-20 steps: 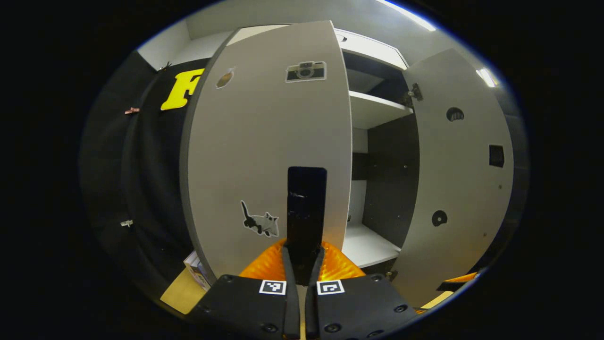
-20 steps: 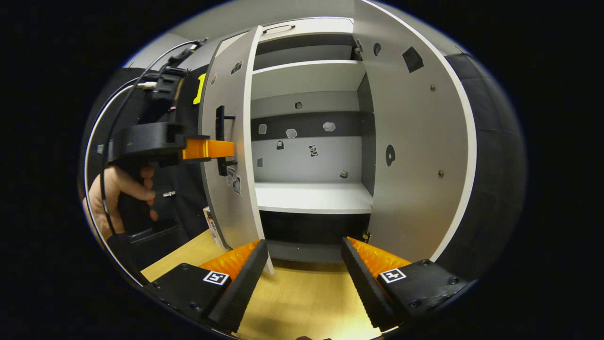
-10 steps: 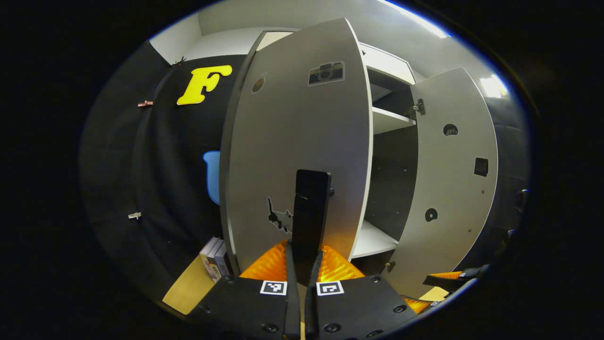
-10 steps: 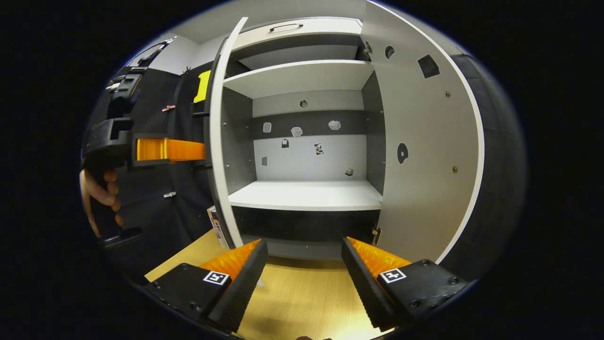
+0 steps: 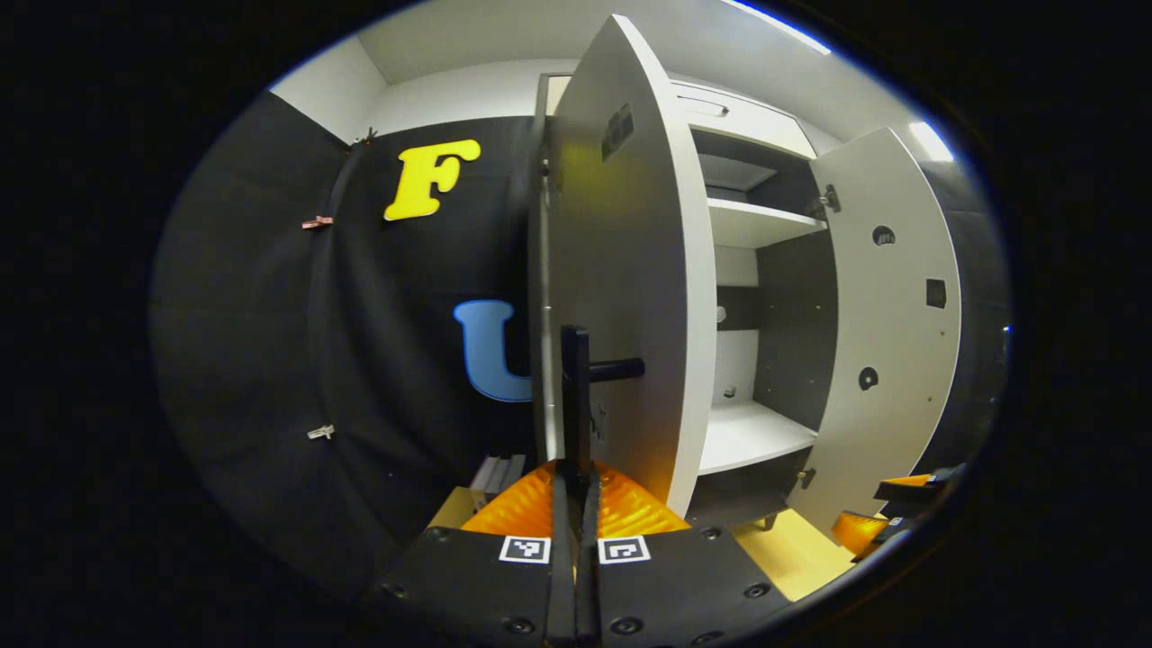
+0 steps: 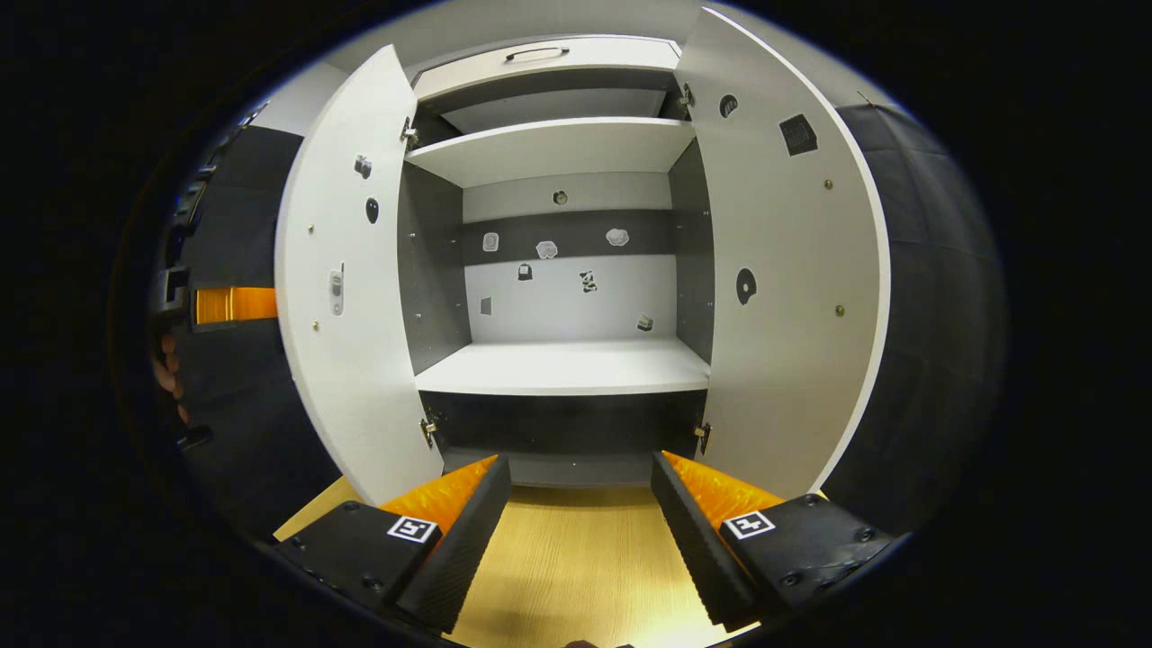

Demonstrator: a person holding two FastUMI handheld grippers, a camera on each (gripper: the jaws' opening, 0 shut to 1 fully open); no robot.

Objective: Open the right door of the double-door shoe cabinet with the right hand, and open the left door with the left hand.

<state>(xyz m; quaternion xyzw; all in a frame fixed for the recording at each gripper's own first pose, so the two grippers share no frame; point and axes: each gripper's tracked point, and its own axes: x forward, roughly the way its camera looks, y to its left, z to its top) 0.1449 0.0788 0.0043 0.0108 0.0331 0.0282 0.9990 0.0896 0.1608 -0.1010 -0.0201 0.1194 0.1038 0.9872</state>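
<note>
The white shoe cabinet [image 6: 558, 144] stands with both doors swung wide. In the right gripper view its left door [image 6: 346, 297] and right door [image 6: 792, 270] show their inner faces. My right gripper [image 6: 580, 504] hangs open low in front of the cabinet, apart from both doors. In the left gripper view the left door [image 5: 630, 297] is nearly edge-on, and my left gripper [image 5: 576, 477] is shut on its black bar handle [image 5: 576, 387]. The right door [image 5: 886, 315] stands open beyond. The left gripper [image 6: 229, 304] and a hand [image 6: 166, 378] peek out behind the left door.
Inside the cabinet are two white shelves [image 6: 567, 364] and small stickers on the back wall [image 6: 585, 281]. A few books [image 5: 499, 468] lean by the cabinet's left side. Pale wooden floor [image 6: 576, 567] lies in front. Black cloth wall [image 5: 270, 315] hangs to the left.
The left door has swung further open with my left gripper on its handle, from half open to wide. The right gripper has stayed open and barely moved.
</note>
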